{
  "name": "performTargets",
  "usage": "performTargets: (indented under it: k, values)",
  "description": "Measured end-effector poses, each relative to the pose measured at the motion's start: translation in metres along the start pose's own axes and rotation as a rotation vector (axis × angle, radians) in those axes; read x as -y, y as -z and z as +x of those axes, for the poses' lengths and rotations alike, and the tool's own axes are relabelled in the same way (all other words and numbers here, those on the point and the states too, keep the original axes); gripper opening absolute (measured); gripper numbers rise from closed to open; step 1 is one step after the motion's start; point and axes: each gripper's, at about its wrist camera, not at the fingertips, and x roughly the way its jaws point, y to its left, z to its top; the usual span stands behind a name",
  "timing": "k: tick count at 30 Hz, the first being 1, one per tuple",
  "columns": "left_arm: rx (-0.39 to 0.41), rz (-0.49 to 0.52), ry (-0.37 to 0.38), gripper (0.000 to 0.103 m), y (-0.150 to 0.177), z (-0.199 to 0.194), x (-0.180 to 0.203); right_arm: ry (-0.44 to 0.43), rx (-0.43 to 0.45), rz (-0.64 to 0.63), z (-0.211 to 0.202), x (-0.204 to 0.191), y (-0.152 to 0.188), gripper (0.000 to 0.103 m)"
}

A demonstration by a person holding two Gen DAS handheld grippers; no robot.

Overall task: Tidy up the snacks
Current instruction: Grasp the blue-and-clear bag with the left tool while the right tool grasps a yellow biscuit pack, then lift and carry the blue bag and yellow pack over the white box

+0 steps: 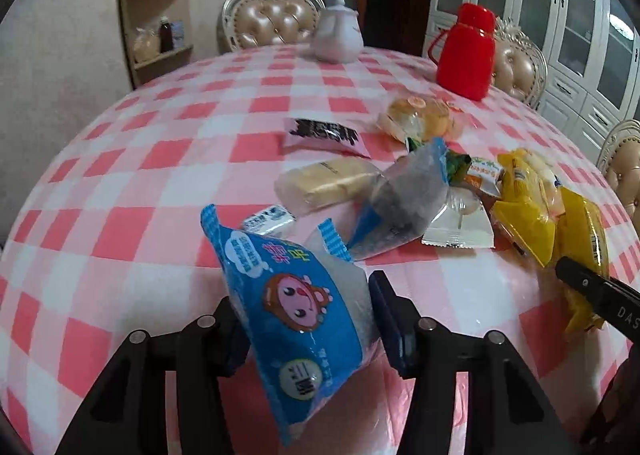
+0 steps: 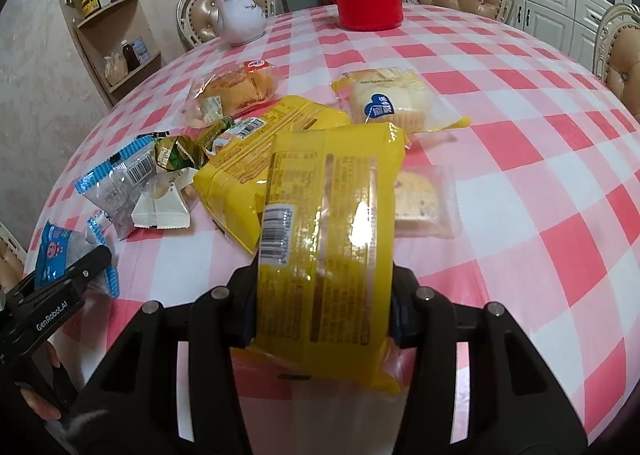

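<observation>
The left tool (image 1: 304,319) pinches a blue snack packet (image 1: 296,315); the right tool (image 2: 324,319) clamps a yellow snack packet (image 2: 324,255). Both seem mid-sorting, lifted off the counter (image 1: 160,159). Next, each needs carrying clear of the pile (image 1: 440,191) at two o'clock.

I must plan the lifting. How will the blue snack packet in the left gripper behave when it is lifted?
The blue snack packet is thin film, so it will probably flop and sag beyond the left gripper. It looks puffy, likely light. The glossy wrapper may slip.
</observation>
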Motion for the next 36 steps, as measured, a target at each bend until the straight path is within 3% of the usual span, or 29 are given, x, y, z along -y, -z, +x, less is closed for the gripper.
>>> performTargets:
  k: [7,12,14,16,20,23,27,30,32,33,36]
  values:
    - [0.011,-0.018,0.016,0.049,0.012,-0.014,0.0,-0.022,0.033,0.02,-0.013,0.0,0.0,0.051]
    - [-0.025,-0.088,0.13,0.052,0.014,-0.015,-0.015,-0.038,0.031,0.049,-0.018,0.006,0.004,0.051]
    - [-0.007,-0.144,0.154,0.061,0.012,-0.021,-0.028,-0.047,0.028,0.063,-0.021,0.009,0.007,0.051]
    - [0.029,-0.176,0.149,0.079,0.009,-0.028,-0.036,-0.061,0.027,0.076,-0.024,0.011,0.007,0.052]
    - [0.023,-0.145,0.147,0.082,0.005,-0.025,-0.028,-0.071,0.036,0.06,-0.029,0.006,0.007,0.052]
    - [-0.039,-0.108,0.091,0.082,0.009,-0.019,-0.016,-0.077,0.041,0.041,-0.031,0.002,0.007,0.052]
    - [-0.055,-0.153,-0.01,0.084,0.017,-0.024,-0.021,-0.076,0.039,0.039,-0.03,0.002,0.007,0.052]
    - [-0.065,-0.086,-0.07,0.088,0.02,-0.018,-0.016,-0.077,0.039,0.046,-0.03,0.003,0.007,0.052]
    - [-0.06,-0.037,-0.114,0.094,0.022,-0.016,-0.011,-0.079,0.041,0.046,-0.031,0.003,0.007,0.052]
    - [-0.079,-0.016,-0.142,0.102,0.025,-0.01,-0.01,-0.08,0.041,0.046,-0.031,0.003,0.007,0.052]
    - [-0.143,-0.075,-0.118,0.103,0.021,0.003,-0.026,-0.084,0.038,0.049,-0.031,0.003,0.007,0.052]
